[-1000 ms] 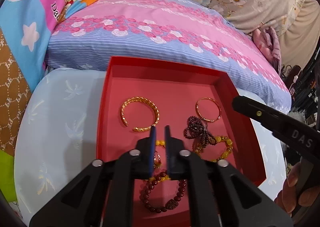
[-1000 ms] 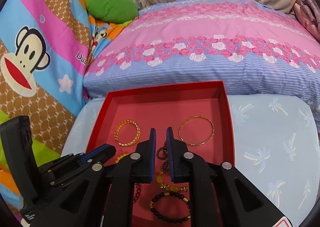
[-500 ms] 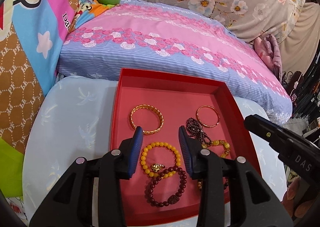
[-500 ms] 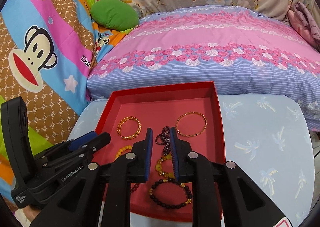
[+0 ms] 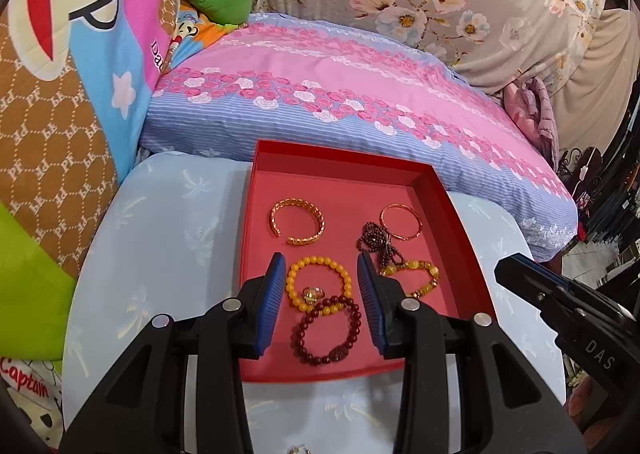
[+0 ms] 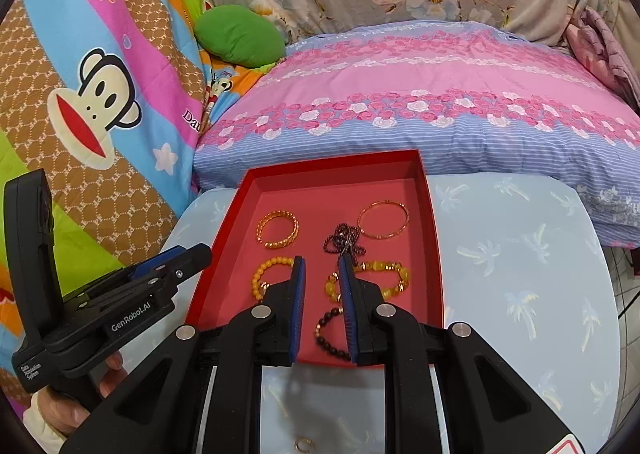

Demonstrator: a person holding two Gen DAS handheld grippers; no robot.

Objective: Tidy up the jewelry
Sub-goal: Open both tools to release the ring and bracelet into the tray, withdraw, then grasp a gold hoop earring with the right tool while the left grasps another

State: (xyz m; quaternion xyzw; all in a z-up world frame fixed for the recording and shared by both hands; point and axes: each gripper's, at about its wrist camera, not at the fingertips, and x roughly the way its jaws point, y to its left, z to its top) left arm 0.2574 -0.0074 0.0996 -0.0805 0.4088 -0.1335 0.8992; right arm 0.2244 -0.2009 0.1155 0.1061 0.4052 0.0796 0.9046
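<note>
Over the red tray (image 5: pixel 460 222), both tongs have pulled back and up, so more of the pale blue surface (image 5: pixel 168 222) shows. Left tongs (image 5: pixel 320 274) have just spread, nothing between them; right tongs (image 6: pixel 322 278) hang slightly parted, empty. Only the right view catches a small gold ring (image 6: pixel 302 444) lying outside the tray. Inside, the gold cuff bangle (image 5: pixel 298 222) opens toward the tongs.
</note>
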